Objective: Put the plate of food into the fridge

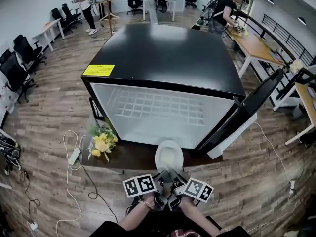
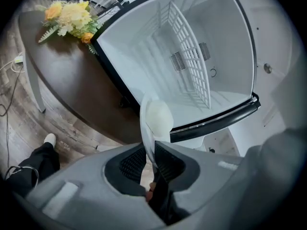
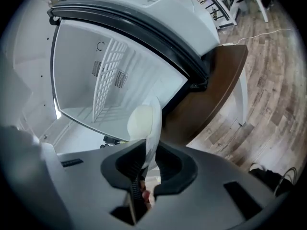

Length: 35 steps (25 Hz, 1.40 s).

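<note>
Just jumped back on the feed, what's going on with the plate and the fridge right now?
A person holds a white plate with both tools: the left hand-held gripper and the right hand-held gripper are each clamped on its near rim. The plate, carrying a pale lump of food, hangs over the dark table in front of the open fridge, not yet inside. The door is swung to the right.
</note>
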Each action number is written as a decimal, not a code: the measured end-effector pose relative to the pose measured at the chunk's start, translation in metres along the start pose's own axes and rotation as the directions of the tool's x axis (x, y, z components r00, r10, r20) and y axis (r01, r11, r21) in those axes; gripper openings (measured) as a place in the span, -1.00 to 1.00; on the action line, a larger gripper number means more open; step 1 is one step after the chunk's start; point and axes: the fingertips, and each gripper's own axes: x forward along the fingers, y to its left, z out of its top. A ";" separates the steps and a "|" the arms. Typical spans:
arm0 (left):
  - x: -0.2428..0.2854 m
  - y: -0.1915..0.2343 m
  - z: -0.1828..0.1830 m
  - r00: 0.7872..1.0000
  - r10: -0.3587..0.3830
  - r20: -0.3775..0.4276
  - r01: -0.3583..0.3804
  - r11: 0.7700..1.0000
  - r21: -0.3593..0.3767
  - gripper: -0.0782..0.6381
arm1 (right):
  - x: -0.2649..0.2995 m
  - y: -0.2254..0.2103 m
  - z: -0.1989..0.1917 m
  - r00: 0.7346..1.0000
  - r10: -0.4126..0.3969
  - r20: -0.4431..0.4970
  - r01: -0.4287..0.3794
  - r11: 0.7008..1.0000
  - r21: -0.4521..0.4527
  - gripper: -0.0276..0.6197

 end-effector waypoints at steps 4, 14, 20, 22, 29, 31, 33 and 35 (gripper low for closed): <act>0.010 0.004 0.023 0.998 -0.015 -0.067 0.018 0.999 0.043 -0.64 | 0.020 0.006 0.010 0.997 -0.018 0.069 0.016 0.999 0.037 -0.70; 0.029 0.004 0.077 0.979 -0.060 -0.196 0.077 0.994 0.083 -0.63 | 0.059 0.026 0.037 0.972 -0.076 0.222 0.056 0.994 0.097 -0.70; 0.052 -0.005 0.079 0.965 -0.061 -0.254 0.082 0.994 0.071 -0.64 | 0.059 0.017 0.057 0.958 -0.120 0.262 0.087 0.987 0.135 -0.70; 0.059 -0.007 0.080 0.965 -0.063 -0.256 0.084 0.994 0.072 -0.64 | 0.060 0.013 0.064 0.956 -0.122 0.266 0.089 0.987 0.133 -0.70; 0.083 -0.007 0.086 0.969 -0.037 -0.245 0.049 0.998 0.044 -0.64 | 0.070 0.001 0.083 0.964 -0.136 0.228 0.108 0.986 0.130 -0.70; 0.087 -0.005 0.089 0.972 -0.032 -0.234 0.040 0.999 0.033 -0.63 | 0.074 0.000 0.087 0.967 -0.137 0.213 0.112 0.986 0.123 -0.70; 0.091 -0.005 0.094 0.974 -0.027 -0.226 0.034 0.999 0.029 -0.63 | 0.079 -0.001 0.092 0.969 -0.137 0.205 0.115 0.987 0.116 -0.69; 0.096 -0.006 0.098 0.975 -0.025 -0.220 0.031 0.999 0.026 -0.63 | 0.082 0.000 0.097 0.970 -0.135 0.202 0.115 0.987 0.110 -0.69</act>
